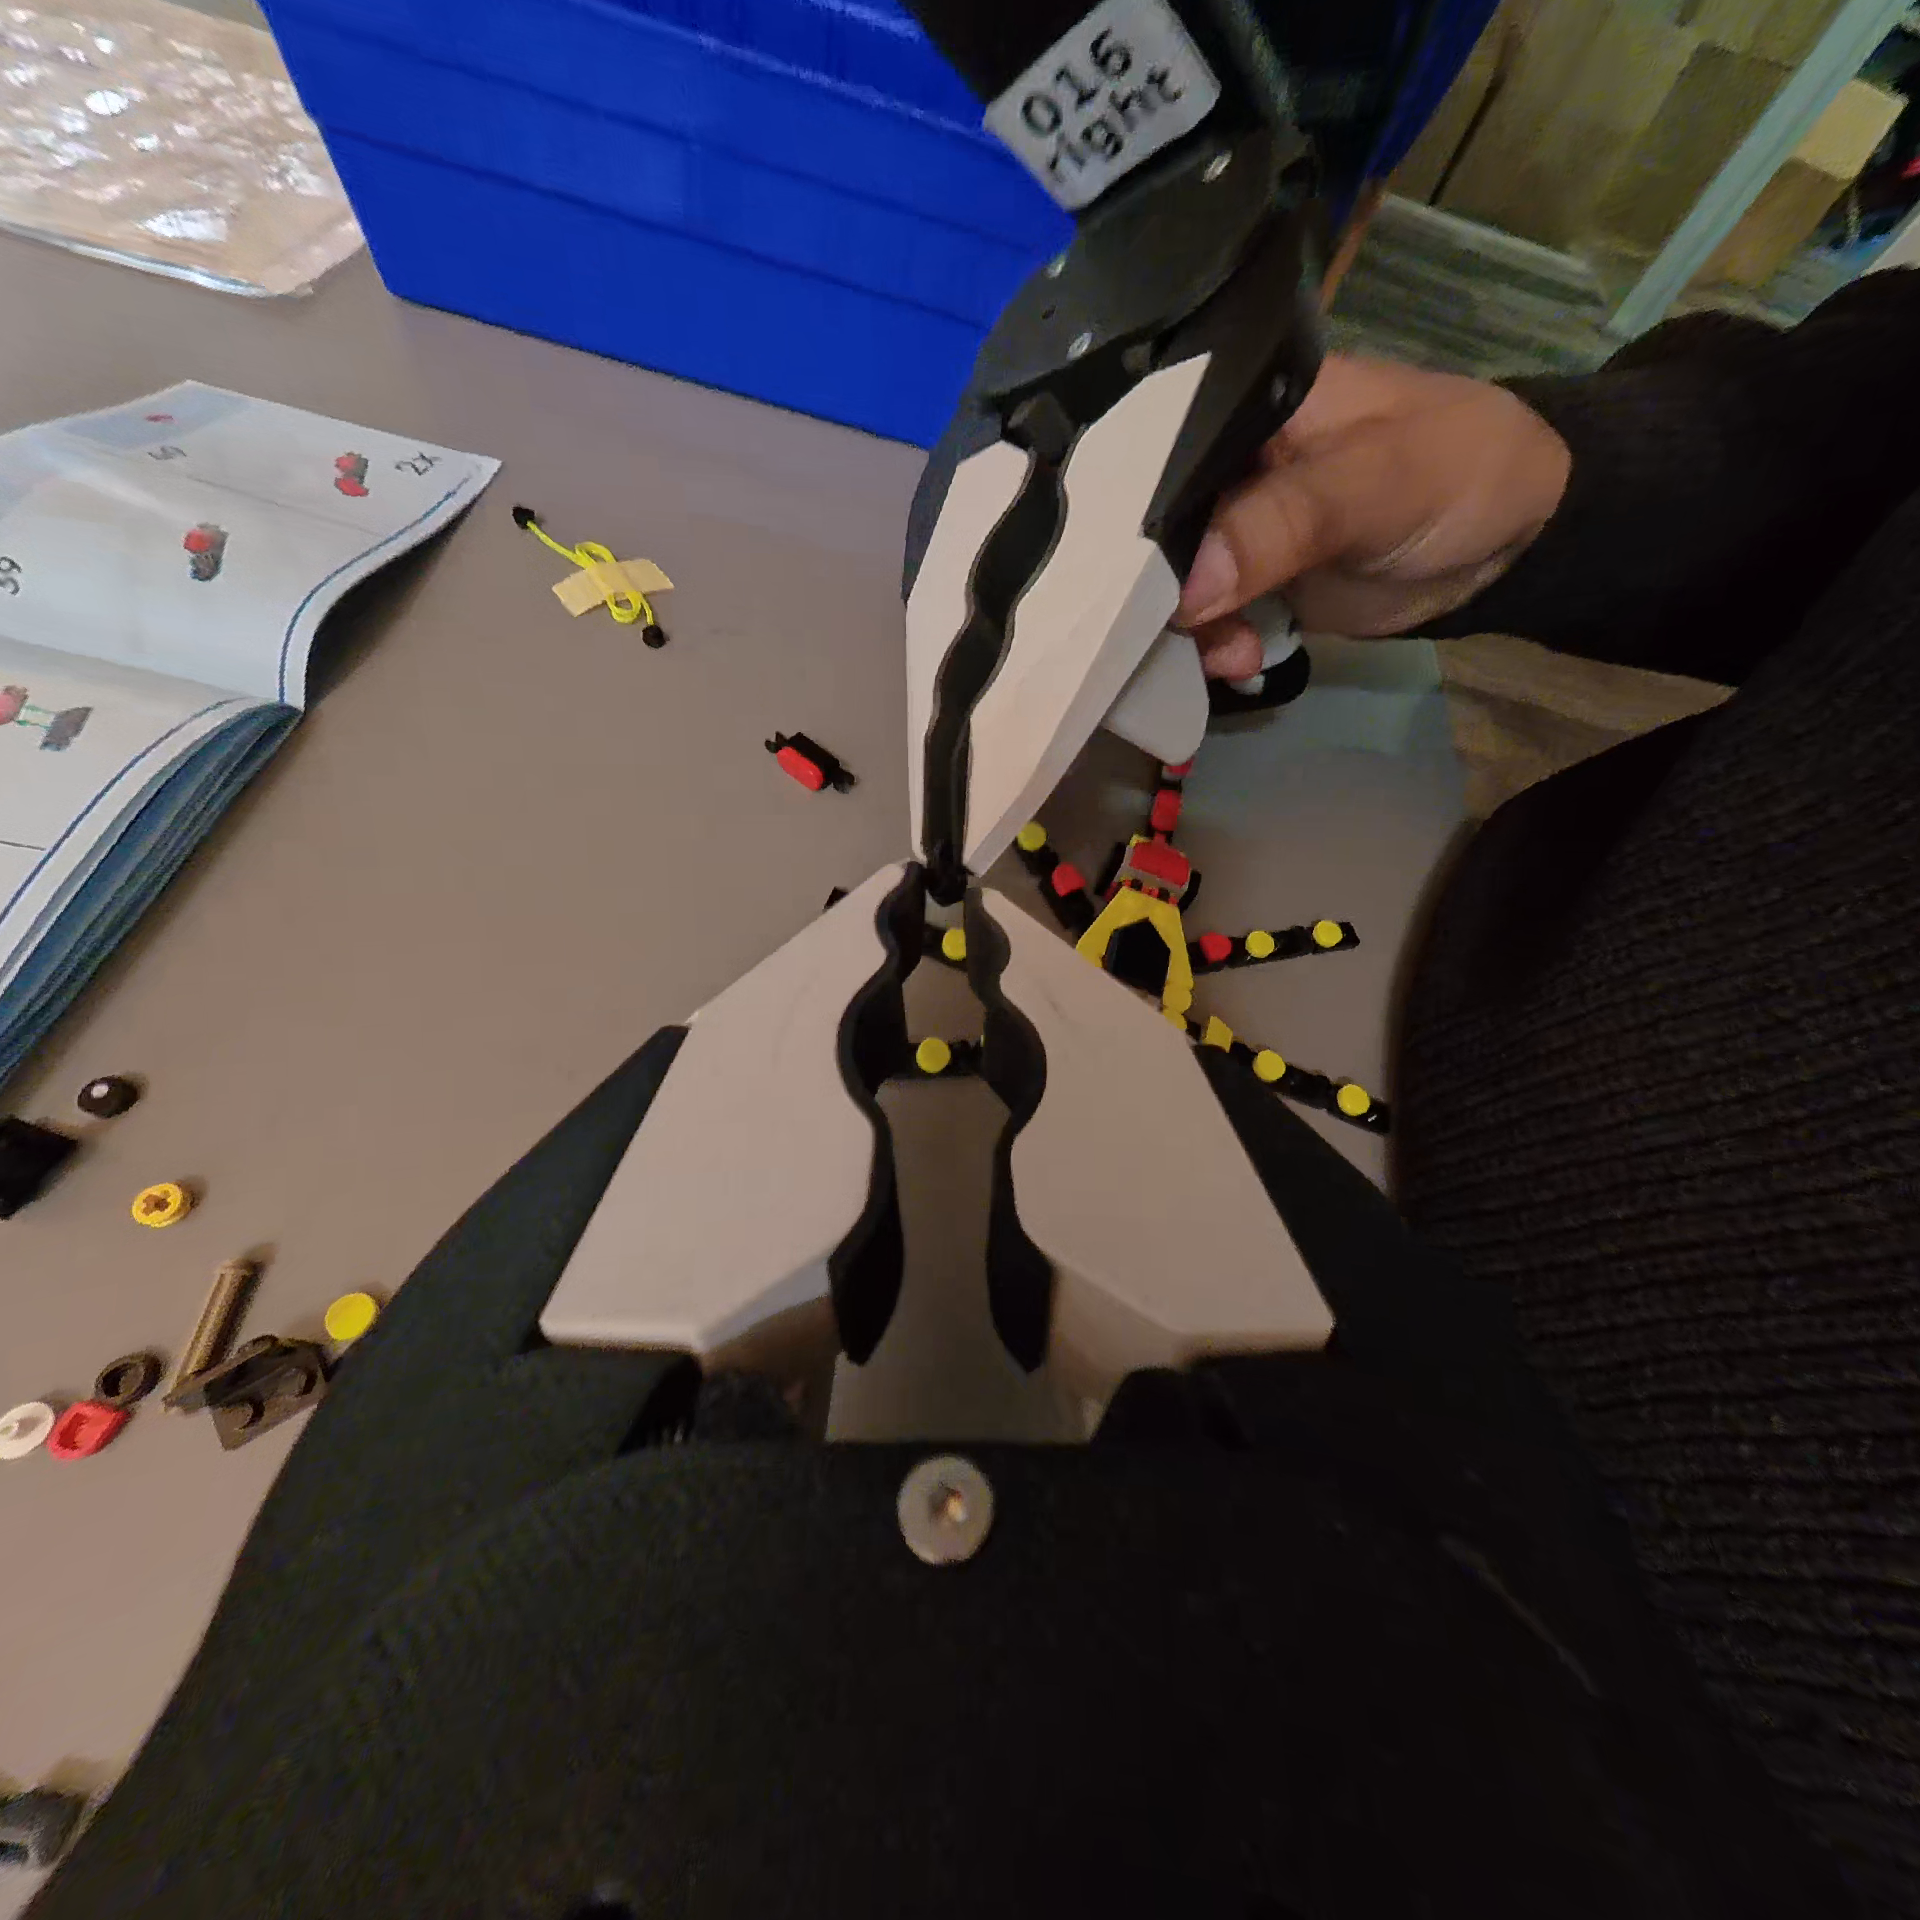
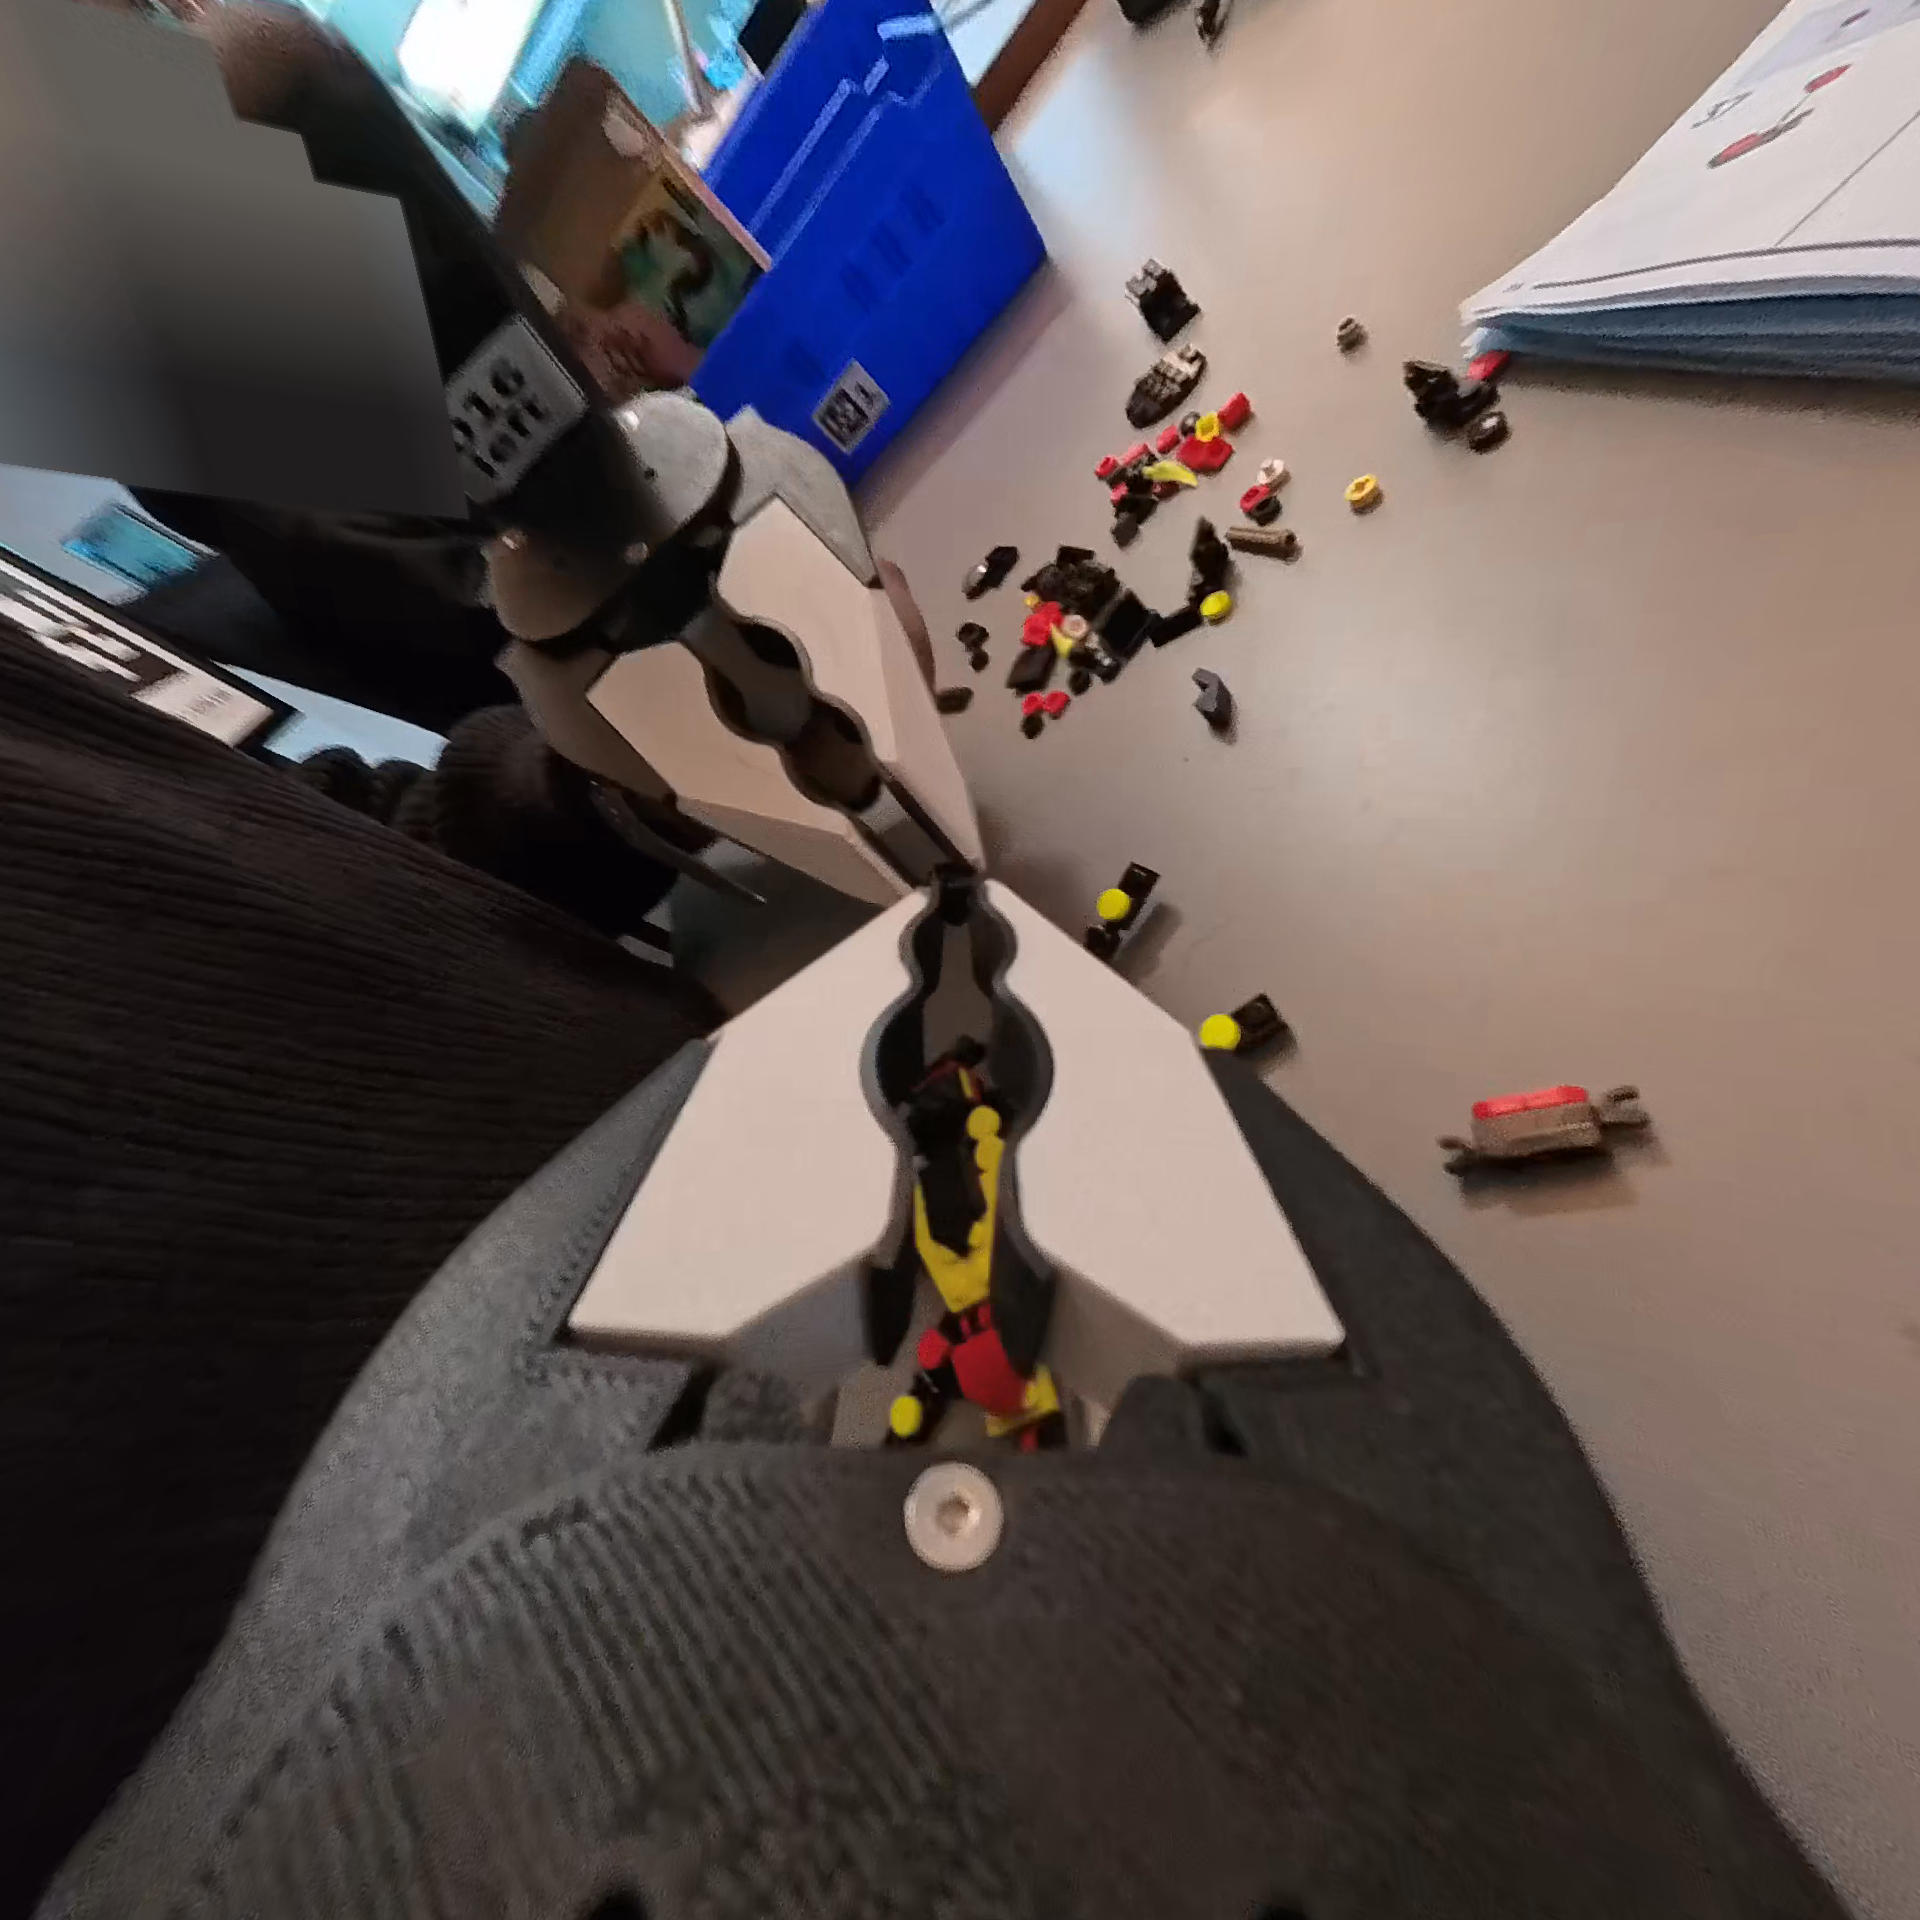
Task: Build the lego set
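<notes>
The flat grey tabletop (image 1: 582, 831) is carrying everything, with a tall blue plastic bin (image 1: 644, 187) standing at its far side and an open paper instruction booklet (image 1: 187, 582) lying near that bin. The half-built black, yellow and red lego model (image 1: 1153, 935), spider-like with studded black legs fanning outward, is lying on the table directly beneath the two tools, close to the person's dark knitted sleeve (image 1: 1662, 1039) and the near table edge. Above it the left gripper (image 1: 940, 902) and the right gripper (image 1: 948, 868) are meeting tip to tip, their long axes running nearly in one line, and both are pinching the same tiny black lego piece (image 1: 945, 883) between closed tips. In the right wrist view the right gripper (image 2: 958, 902) is pointing straight at the opposing fingertips (image 2: 935, 847), with the model showing through the gap between its own fingers. The coming move probably turns on that shared piece: it sits equally near both tools, so either a hand-over or a press-together looks likely. Open table is lying toward the loose heap of small black, red and yellow bricks (image 2: 1101, 613); a small red-and-black brick (image 1: 808, 762) is resting alone near the tips.
</notes>
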